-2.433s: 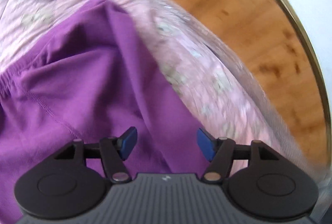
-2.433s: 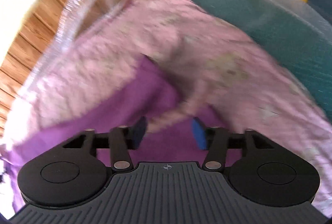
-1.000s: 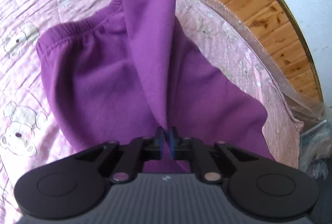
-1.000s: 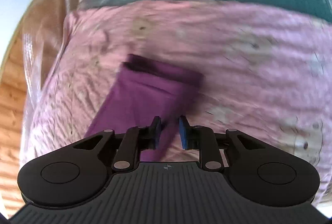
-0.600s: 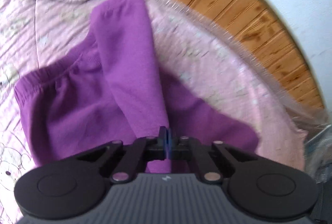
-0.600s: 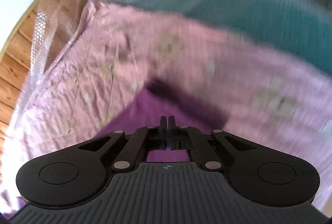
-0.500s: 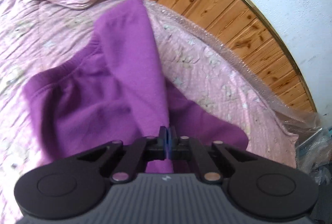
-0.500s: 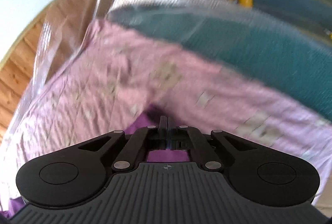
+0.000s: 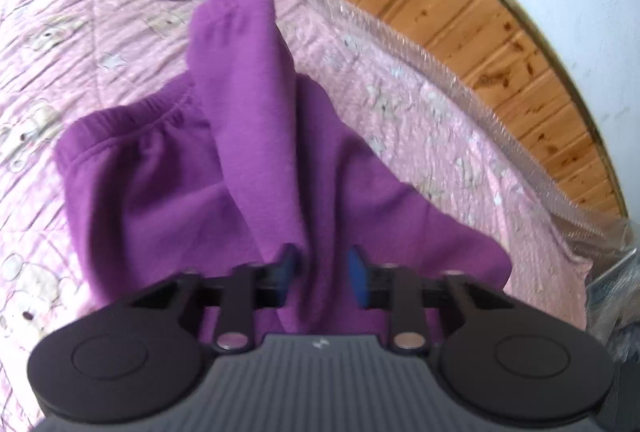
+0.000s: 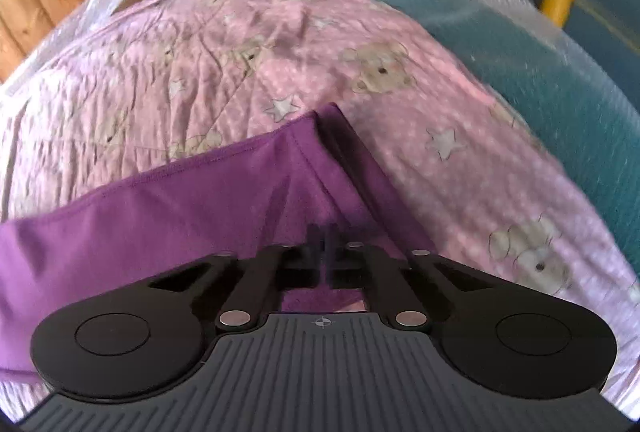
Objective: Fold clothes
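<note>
My left gripper (image 9: 322,270) stood with its blue pads (image 9: 357,272) spread, a fold of the purple fleece trousers (image 9: 248,160) hanging loose between them. My right gripper (image 10: 323,262) was pressed together, pinching a hemmed corner of those trousers (image 10: 200,200). The garment lay on the pink quilted bedspread printed with teddy bears and stars (image 9: 420,108), beside a pine-plank wall (image 9: 460,20).

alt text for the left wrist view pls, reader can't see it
The left tool, its blue pads apart, sits at a raised fold of purple sweatpants lying on a pink teddy-bear quilt. The elastic waistband faces left. Wood panelling and a white wall run behind the plastic-wrapped mattress edge.
</note>
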`<act>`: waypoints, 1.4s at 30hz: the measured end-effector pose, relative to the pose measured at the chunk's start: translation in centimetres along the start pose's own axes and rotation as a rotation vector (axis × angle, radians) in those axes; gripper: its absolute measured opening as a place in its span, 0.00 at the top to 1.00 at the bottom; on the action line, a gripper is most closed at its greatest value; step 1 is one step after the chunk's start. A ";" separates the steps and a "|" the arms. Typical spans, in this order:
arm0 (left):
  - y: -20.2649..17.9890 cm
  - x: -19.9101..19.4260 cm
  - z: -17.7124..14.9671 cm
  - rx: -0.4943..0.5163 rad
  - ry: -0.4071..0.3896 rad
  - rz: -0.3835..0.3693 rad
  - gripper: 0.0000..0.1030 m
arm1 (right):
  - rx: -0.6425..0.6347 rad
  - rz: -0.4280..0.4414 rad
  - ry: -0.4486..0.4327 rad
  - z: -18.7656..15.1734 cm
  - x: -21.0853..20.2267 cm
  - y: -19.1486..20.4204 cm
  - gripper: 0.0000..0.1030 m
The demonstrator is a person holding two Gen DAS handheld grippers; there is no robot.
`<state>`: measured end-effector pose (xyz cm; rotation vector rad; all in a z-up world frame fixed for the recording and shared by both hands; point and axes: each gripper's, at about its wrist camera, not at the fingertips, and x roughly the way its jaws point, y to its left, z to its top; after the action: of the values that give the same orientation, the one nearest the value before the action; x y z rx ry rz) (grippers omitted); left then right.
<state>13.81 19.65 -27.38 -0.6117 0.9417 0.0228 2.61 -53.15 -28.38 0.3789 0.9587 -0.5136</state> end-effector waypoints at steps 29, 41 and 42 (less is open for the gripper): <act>-1.2 3.2 2.2 0.004 0.013 0.042 0.83 | -0.150 0.044 0.082 0.7 1.1 -0.6 0.51; 0.0 3.2 3.8 -0.021 -0.004 0.046 0.83 | -0.147 0.058 0.124 1.2 1.4 -0.9 0.74; 0.1 3.1 3.9 -0.023 -0.006 0.045 0.83 | -0.168 0.047 0.128 1.4 1.4 -0.6 0.96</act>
<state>18.57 20.96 -28.15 -0.6114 0.9500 0.0753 3.85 -54.69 -28.88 0.2853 1.1060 -0.3661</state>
